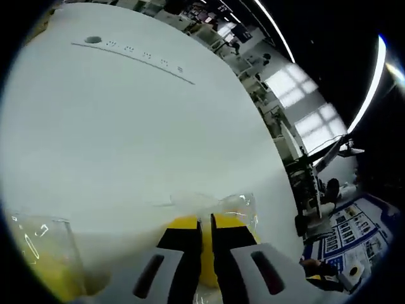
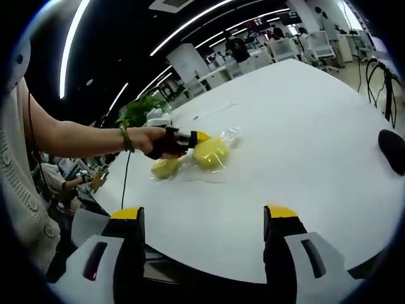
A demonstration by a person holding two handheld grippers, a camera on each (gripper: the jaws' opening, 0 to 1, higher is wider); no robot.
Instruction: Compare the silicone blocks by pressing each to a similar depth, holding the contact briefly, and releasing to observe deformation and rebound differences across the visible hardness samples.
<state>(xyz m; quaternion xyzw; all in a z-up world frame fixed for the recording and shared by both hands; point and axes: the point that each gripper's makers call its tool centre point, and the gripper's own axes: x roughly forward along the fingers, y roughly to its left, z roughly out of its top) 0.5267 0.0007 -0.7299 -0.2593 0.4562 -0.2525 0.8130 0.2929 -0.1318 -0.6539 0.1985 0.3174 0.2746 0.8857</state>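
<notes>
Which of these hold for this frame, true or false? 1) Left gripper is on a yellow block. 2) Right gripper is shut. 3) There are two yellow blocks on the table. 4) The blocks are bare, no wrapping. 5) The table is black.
1) True: the left gripper presses the larger yellow silicone block in clear plastic wrap, jaws nearly together.
2) False: the right gripper is open, jaws wide apart, holding nothing.
3) True: a smaller yellow wrapped block lies beside the larger one.
4) False: both sit in clear plastic wrap.
5) False: the round white table is white.
</notes>
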